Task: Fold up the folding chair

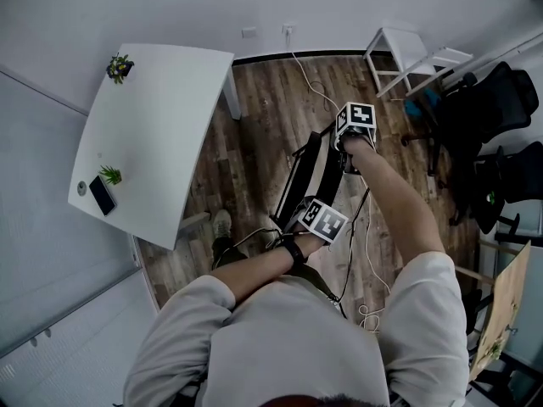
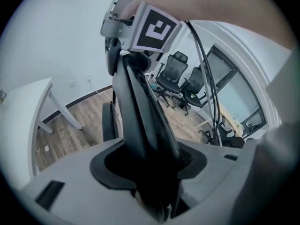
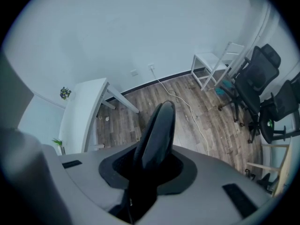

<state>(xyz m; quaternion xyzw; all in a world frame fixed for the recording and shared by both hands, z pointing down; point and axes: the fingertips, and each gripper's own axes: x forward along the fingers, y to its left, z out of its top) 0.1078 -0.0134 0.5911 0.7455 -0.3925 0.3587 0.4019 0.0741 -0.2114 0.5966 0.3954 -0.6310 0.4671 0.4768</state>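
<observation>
Here the folding chair (image 1: 310, 170) stands on the wooden floor (image 1: 263, 117) just ahead of the person, its black seat and back drawn nearly flat together and seen edge-on from above. The left hand-held gripper (image 1: 307, 217) is closed on the end of the chair nearer the person; in the left gripper view a thick black edge fills the gap between its jaws. The right hand-held gripper (image 1: 346, 138) clamps the far end, and its jaws sit narrow around a slim black rim that rises straight out between them. Both point steeply down.

A white desk (image 1: 161, 125) stands to the left, well apart from the chair, and carries two small plants (image 1: 120, 66) and a phone (image 1: 103, 195). A white stool (image 1: 407, 58) stands by the wall. Black office chairs (image 1: 484, 108) crowd the right side. A white cable (image 1: 310, 79) trails across the floor.
</observation>
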